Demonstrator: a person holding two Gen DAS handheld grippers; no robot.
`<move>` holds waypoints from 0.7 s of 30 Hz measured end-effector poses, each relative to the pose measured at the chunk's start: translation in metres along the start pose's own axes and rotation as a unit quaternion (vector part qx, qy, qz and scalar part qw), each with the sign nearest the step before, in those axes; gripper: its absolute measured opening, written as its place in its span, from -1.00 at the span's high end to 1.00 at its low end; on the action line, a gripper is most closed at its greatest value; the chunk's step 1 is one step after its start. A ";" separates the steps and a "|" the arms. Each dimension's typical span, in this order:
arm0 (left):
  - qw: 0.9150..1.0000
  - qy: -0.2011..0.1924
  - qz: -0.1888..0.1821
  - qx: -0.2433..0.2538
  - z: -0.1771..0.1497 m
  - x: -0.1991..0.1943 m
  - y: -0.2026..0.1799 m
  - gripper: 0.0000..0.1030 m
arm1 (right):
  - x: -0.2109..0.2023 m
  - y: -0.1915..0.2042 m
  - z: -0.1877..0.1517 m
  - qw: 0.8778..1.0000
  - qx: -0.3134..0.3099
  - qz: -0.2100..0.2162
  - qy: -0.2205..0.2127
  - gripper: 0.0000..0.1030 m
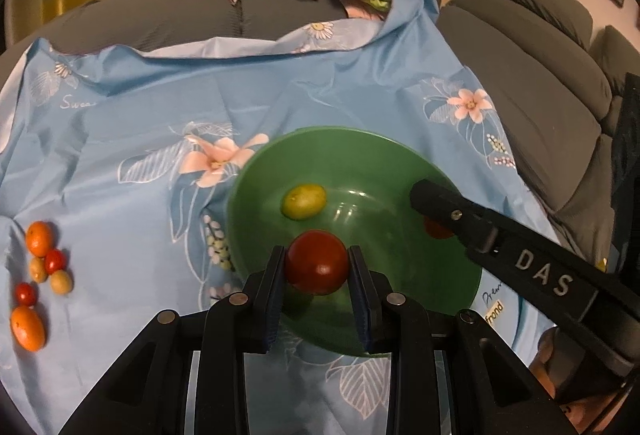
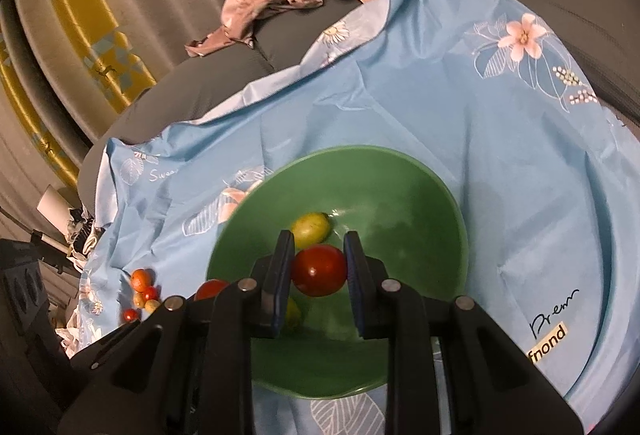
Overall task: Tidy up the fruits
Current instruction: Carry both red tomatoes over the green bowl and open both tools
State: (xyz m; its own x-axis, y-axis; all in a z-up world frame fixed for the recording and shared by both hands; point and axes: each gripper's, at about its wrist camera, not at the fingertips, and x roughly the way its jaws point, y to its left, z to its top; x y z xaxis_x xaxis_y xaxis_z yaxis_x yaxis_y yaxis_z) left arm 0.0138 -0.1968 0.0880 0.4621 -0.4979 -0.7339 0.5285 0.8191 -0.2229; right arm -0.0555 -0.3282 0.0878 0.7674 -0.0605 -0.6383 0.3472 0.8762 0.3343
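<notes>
The left claw [image 1: 317, 263] is clenched on a smooth round red tomato [image 1: 316, 261], held above the near rim of the glossy green plastic bowl [image 1: 384, 155]. The right claw [image 2: 319, 267] grips a second red tomato [image 2: 319, 270] over the bowl's middle. One oval yellow-green fruit [image 1: 304, 201] lies on the bowl's floor; another [image 2: 292, 312] shows partly behind the right claw's finger. The bowl sits on a wrinkled, shiny light-blue flowered sheet [image 1: 160, 107] that leaves wide open room to its left. Well apart, near the sheet's left edge, lies a loose cluster of small orange, red and yellowish fruits [image 1: 40, 271].
</notes>
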 end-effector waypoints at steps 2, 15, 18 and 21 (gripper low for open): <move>1.000 0.004 0.001 0.003 0.000 0.004 -0.002 0.42 | 0.003 -0.003 0.000 1.000 0.002 -0.003 0.005 0.49; 1.000 0.017 0.000 0.010 0.002 0.018 -0.005 0.42 | 0.016 -0.009 0.000 1.000 0.006 -0.019 0.023 0.48; 1.000 0.020 -0.002 0.012 0.001 0.021 -0.007 0.42 | 0.018 -0.009 -0.001 0.999 0.006 -0.023 0.025 0.48; 1.000 0.020 -0.003 0.016 0.000 0.022 -0.008 0.42 | 0.018 -0.009 -0.001 0.999 0.007 -0.024 0.027 0.47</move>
State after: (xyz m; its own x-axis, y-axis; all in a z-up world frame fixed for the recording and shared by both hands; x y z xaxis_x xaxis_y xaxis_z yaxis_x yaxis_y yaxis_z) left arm 0.0194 -0.2145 0.0741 0.4297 -0.4905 -0.7581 0.5547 0.8059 -0.2070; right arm -0.0448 -0.3370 0.0726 0.7199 -0.0766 -0.6898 0.3903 0.8665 0.3111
